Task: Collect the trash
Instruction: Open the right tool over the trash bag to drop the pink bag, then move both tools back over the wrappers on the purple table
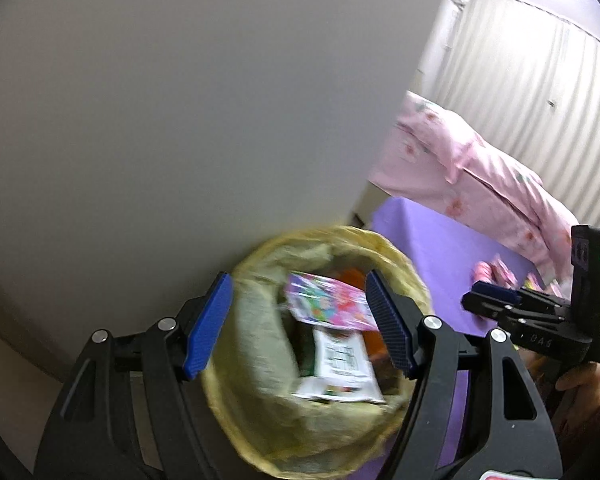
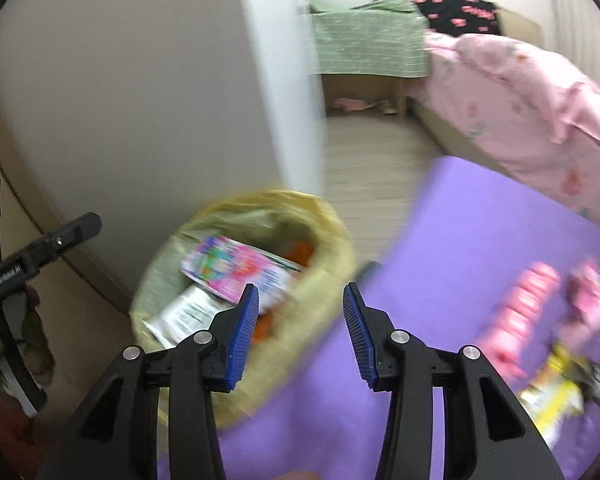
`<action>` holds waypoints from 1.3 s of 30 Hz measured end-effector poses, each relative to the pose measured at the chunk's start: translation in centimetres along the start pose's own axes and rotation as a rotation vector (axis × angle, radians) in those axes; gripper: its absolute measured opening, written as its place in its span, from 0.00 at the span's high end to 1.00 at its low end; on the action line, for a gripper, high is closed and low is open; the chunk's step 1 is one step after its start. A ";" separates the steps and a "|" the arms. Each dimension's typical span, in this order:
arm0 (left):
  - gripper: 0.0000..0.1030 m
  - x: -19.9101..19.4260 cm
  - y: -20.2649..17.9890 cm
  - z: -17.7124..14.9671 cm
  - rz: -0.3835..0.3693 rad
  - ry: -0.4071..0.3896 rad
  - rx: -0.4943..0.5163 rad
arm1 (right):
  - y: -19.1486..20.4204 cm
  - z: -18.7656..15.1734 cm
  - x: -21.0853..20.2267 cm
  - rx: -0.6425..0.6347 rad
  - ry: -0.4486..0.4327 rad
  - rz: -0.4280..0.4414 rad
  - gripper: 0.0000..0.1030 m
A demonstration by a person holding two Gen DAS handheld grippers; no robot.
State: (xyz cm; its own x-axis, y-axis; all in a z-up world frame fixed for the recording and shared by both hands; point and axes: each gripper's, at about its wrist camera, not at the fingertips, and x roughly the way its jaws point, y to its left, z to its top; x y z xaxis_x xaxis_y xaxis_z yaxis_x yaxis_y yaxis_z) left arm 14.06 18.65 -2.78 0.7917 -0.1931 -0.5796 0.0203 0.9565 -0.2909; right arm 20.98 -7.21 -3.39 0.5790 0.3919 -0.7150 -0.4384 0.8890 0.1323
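A bin with a yellow liner [image 1: 400, 256] stands against the wall and holds a colourful pink wrapper [image 1: 328, 304], a white wrapper [image 1: 340, 364] and something orange. My left gripper [image 1: 299, 280] hangs open right above the bin with nothing between its blue pads. My right gripper [image 2: 301, 289] is open and empty over the bin's right rim [image 2: 332, 272], at the edge of the purple mat [image 2: 480, 232]. On the mat to the right lie pink wrappers [image 2: 520, 308] and a yellow wrapper [image 2: 552, 400], blurred. The right gripper [image 1: 488, 296] also shows in the left wrist view.
A white wall panel [image 2: 220, 80] rises just behind the bin. A bed with a pink cover [image 2: 520, 100] runs along the right, and a green cloth [image 2: 372, 44] covers a low stand at the back. Wooden floor [image 2: 364, 160] lies between them.
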 end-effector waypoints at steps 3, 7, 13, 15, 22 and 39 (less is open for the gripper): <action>0.36 1.0 -2.5 -0.4 -0.058 0.025 0.048 | -3.4 -1.8 -2.8 0.048 -0.014 -0.089 0.60; 0.36 2.3 -5.9 -0.8 -0.128 0.062 0.100 | -8.4 -4.1 -6.7 0.130 -0.057 -0.194 0.60; 0.36 4.4 -11.4 -1.9 -0.184 0.115 0.184 | -14.1 -7.2 -8.4 0.275 -0.027 -0.255 0.60; 0.36 4.7 -12.8 -2.2 -0.195 0.125 0.204 | -14.9 -8.0 -8.3 0.322 -0.020 -0.255 0.60; 0.36 5.3 -16.9 -2.5 -0.226 0.128 0.293 | -16.5 -9.9 -5.9 0.539 -0.009 -0.163 0.59; 0.36 12.0 -26.9 -3.3 -0.465 0.247 0.446 | -19.6 -14.6 -12.9 0.452 -0.036 -0.310 0.93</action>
State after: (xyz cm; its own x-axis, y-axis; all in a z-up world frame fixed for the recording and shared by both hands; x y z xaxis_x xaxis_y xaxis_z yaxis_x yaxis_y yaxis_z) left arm 21.05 -10.09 -4.43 0.4787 -0.5988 -0.6421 0.6156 0.7504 -0.2408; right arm 12.06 -33.14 -6.83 0.6607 0.0962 -0.7445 0.0912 0.9741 0.2068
